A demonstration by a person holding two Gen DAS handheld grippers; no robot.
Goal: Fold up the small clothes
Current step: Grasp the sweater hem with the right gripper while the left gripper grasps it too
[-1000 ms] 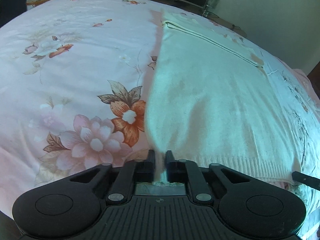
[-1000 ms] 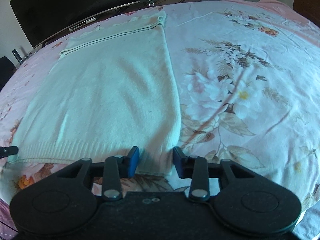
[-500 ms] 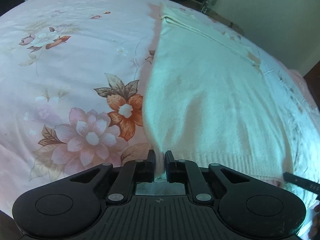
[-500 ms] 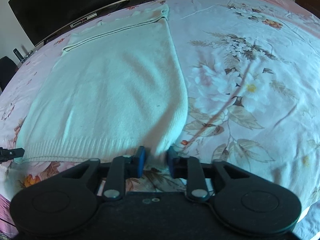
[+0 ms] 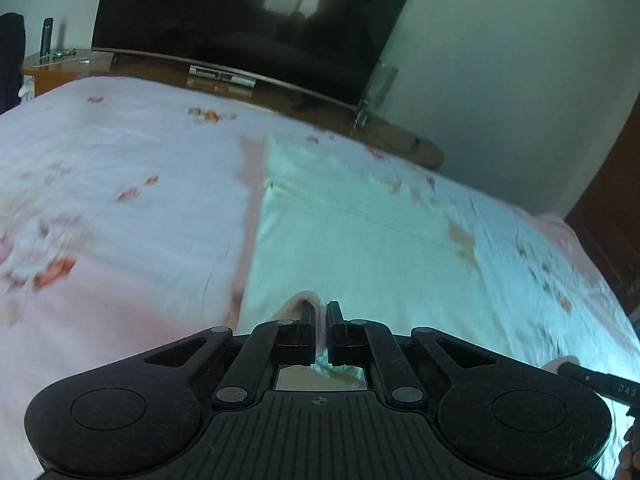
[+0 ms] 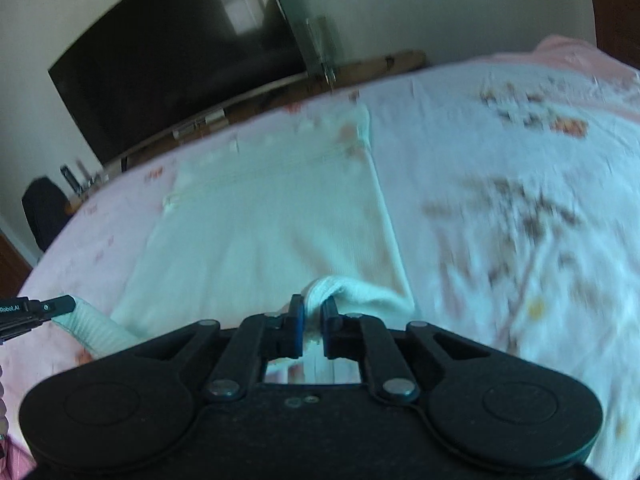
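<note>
Beyond the sweater (image 5: 360, 248) on the bed (image 5: 120, 200), a television (image 5: 248, 12).

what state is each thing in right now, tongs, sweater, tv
left tongs: shut on the sweater's near hem
right tongs: shut on the hem's other corner
sweater: cream knit, far part flat on the bedsheet, near hem lifted
bedsheet: spread flat, floral
tv: screen dark

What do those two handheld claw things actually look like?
Both are black plastic. The left gripper has black fingers and a ribbed base. The right gripper has blue pads and a smooth base. Each has two round discs and silver pivot pins.
</note>
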